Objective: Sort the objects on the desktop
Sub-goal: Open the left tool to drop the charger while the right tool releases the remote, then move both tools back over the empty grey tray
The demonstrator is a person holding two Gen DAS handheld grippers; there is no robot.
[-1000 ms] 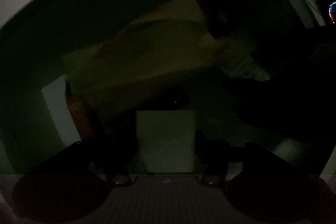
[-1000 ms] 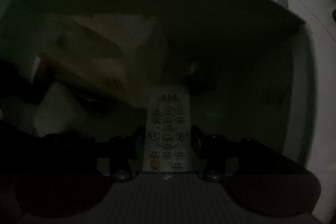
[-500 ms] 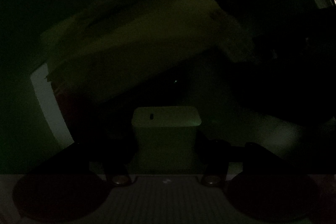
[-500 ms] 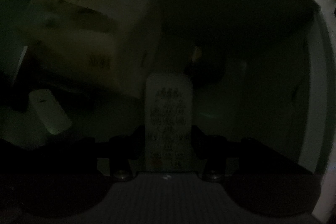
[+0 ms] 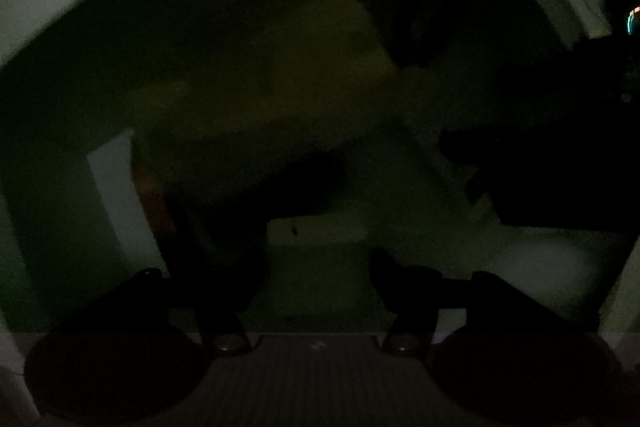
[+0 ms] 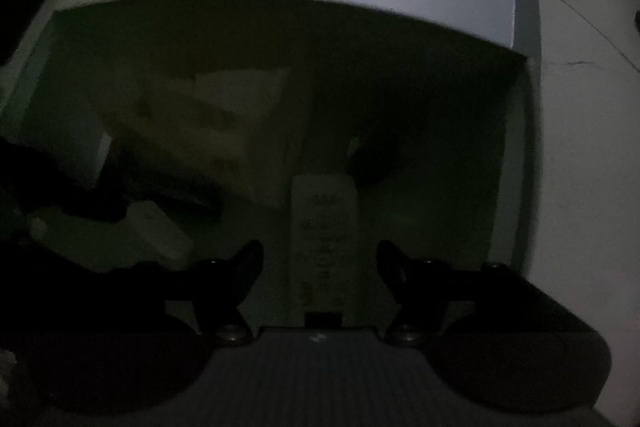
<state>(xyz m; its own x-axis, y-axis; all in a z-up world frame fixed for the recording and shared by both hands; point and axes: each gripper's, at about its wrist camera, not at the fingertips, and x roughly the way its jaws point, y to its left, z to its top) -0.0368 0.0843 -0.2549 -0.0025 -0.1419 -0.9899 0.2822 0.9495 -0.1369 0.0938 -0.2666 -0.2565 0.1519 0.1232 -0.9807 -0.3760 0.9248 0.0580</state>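
Right wrist view looks down into a dim box (image 6: 524,163) where a remote control (image 6: 322,227) lies loose below the right gripper (image 6: 320,259), jaws opening, while the left gripper (image 5: 318,263), also opening, hangs above a small white block (image 5: 316,231).

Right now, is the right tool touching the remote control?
Apart. The right wrist view shows the right tool opening, with dark gaps between its fingers and the remote control.

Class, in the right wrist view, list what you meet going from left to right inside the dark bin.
Small white block → yellowish packet → remote control → bin's right wall.
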